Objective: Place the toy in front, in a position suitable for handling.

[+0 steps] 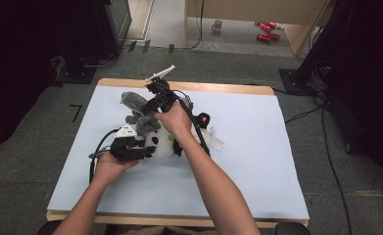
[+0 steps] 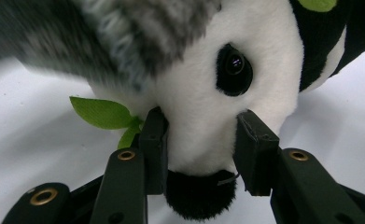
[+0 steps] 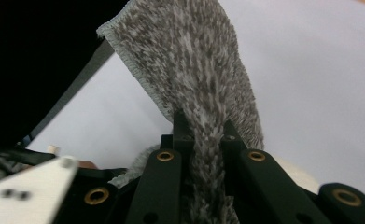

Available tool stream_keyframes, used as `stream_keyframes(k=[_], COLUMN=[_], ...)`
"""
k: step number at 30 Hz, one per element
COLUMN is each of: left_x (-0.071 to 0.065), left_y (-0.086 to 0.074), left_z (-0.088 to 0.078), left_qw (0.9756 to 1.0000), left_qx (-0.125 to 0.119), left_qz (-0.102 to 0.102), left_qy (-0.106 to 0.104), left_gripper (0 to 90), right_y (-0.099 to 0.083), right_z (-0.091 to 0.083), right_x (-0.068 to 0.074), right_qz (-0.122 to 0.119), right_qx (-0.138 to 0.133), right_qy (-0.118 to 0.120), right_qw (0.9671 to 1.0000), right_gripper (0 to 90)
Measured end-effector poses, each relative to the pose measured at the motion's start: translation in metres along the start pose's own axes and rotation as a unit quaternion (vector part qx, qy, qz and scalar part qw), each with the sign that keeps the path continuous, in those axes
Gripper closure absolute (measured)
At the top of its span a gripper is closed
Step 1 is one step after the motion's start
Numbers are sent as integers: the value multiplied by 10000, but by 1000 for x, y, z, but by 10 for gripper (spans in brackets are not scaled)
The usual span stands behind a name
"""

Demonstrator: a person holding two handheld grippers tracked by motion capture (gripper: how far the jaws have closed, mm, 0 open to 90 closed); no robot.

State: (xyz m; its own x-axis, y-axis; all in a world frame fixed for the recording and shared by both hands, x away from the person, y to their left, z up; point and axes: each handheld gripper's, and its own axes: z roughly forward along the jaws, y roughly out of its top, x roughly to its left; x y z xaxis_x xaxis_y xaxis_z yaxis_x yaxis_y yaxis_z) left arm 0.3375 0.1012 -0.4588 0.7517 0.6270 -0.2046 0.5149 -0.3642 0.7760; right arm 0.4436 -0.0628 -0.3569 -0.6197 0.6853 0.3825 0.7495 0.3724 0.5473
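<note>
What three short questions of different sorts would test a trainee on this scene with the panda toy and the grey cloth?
1. True or false: the left gripper is shut on the panda toy.
2. The right gripper holds: A) a green leaf, B) the grey fuzzy cloth, C) nothing.
3. What colour is the table cover?

Key
1. True: its jaws press the panda's muzzle from both sides.
2. B: the cloth is pinched between the jaws.
3. White.

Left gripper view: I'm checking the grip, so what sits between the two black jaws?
The white-and-black plush panda's muzzle sits between the left gripper's jaws, pads pressing its cheeks, black nose nearest the camera. The left gripper view shows it.
</note>
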Motion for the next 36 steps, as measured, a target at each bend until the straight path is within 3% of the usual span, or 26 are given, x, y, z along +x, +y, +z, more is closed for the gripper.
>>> stream_keyframes(k=[3,5,7,10,12,16,17,20,25,29,31,33,36], left_x=[0,0,0,-1,-1,0,0,-1,-1,0,0,1,1], left_y=[0,0,0,1,1,1,1,1,1,1,1,1,1], left_z=[0,0,1,0,0,0,1,1,1,1,1,1,1], left_qw=[10000,10000,10000,10000,10000,9999,9999,9999,9999,9999,9999,9999,9999], left_qx=[16,18,32,73,78,94,95,95,91,83,88,86,64], left_qz=[-3,-13,-24,-25,-31,-77,-60,-31,-61,-67,-72,-100,-96], left_qy=[-5,-1,29,62,52,30,23,37,34,13,10,-1,2], left_gripper=[598,597,597,598,599,600,600,601,601,601,601,600,600], right_y=[-10,-14,-15,-18,-20,-28,-31,-38,-39,-41,-42,-44,-52], right_z=[8,9,5,-1,-9,-22,-25,-35,-49,-62,-67,-72,-80], right_x=[-9,-14,-19,-24,-31,-47,-52,-61,-64,-72,-77,-83,-97], right_qz=[-44,-36,67,-80,-11,45,72,138,6,104,149,218,370], right_qx=[295,319,338,430,490,731,787,697,636,575,558,649,701], right_qy=[-274,-294,-327,-588,-739,-1076,-1097,-929,-1097,-1200,-1267,-1477,-1490], right_qw=[9992,9991,9989,9973,9961,9915,9908,9931,9919,9910,9903,9867,9857], right_gripper=[834,834,835,836,838,840,840,840,839,839,840,841,841])
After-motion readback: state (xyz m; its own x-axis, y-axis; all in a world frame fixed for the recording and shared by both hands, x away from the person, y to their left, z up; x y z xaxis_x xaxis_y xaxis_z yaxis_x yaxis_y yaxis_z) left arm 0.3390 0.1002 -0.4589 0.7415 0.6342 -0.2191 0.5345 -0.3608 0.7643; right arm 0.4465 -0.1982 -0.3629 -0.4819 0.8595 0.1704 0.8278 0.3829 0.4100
